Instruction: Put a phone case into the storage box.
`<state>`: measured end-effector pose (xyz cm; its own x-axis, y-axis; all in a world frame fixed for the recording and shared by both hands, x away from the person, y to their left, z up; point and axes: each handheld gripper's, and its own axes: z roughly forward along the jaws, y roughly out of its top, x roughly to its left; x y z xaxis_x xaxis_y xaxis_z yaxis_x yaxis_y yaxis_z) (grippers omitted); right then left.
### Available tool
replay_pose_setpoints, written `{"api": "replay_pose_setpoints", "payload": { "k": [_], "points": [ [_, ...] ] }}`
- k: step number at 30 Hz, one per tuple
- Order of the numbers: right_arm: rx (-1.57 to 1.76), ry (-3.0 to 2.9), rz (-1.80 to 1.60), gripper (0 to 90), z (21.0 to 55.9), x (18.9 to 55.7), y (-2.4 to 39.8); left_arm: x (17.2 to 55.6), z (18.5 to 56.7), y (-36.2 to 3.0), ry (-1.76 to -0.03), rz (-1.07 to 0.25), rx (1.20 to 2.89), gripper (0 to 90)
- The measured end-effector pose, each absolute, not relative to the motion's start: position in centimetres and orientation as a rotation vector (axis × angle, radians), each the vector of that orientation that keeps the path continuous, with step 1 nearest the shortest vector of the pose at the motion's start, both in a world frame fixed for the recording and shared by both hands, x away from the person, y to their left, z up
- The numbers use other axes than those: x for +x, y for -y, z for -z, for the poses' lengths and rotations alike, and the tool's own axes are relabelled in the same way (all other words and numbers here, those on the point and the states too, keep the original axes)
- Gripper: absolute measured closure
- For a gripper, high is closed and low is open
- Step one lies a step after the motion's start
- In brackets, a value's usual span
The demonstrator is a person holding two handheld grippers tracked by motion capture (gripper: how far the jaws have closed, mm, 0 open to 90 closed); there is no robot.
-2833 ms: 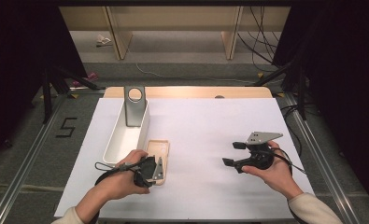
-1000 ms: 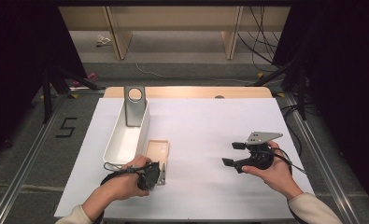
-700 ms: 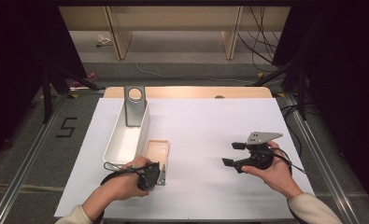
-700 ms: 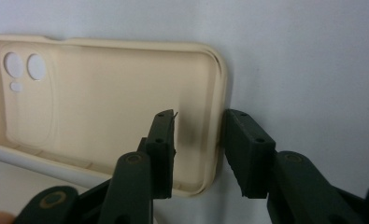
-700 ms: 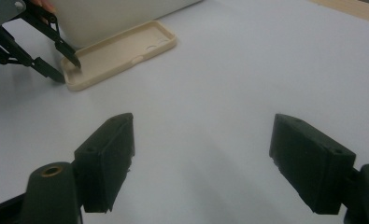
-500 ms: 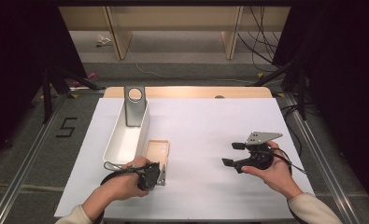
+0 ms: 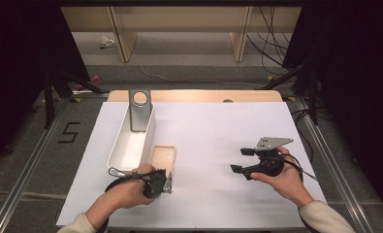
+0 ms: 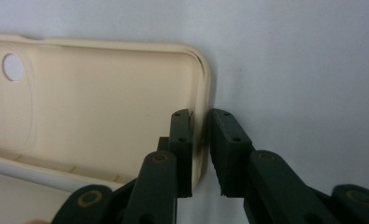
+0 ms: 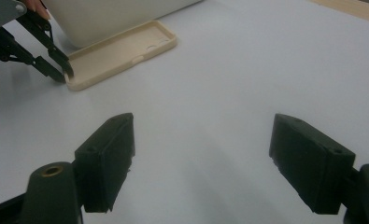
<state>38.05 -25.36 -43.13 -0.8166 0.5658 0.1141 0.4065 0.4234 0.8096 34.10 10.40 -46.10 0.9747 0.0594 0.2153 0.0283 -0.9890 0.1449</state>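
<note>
A long white bin (image 7: 131, 145) lies at ten o'clock on the white table sheet (image 7: 213, 126), with a grey plate with a round hole (image 7: 140, 109) standing upright at its far end. At twelve o'clock, cables (image 7: 271, 48) trail over the floor beyond.

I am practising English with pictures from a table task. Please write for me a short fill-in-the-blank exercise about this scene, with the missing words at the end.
1. The left gripper has its jaws around the rim of a cream phone ____.
2. The phone case lies open side ____ on the white sheet.
3. The right gripper has its jaws ____ with nothing between them.
4. Beside the case stands a long ____ bin holding a grey stand.

Missing words: case; up; open; white
</note>
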Motion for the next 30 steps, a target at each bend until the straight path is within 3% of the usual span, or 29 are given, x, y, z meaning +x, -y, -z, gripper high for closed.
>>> {"api": "replay_pose_setpoints", "payload": {
  "k": [30],
  "points": [
    [0.857, -2.499, -1.347, 23.3, 43.12, 38.03, 25.32, 34.04, 46.04, -10.46, -0.033, -0.309, 2.984, 85.7]
  ]
}}
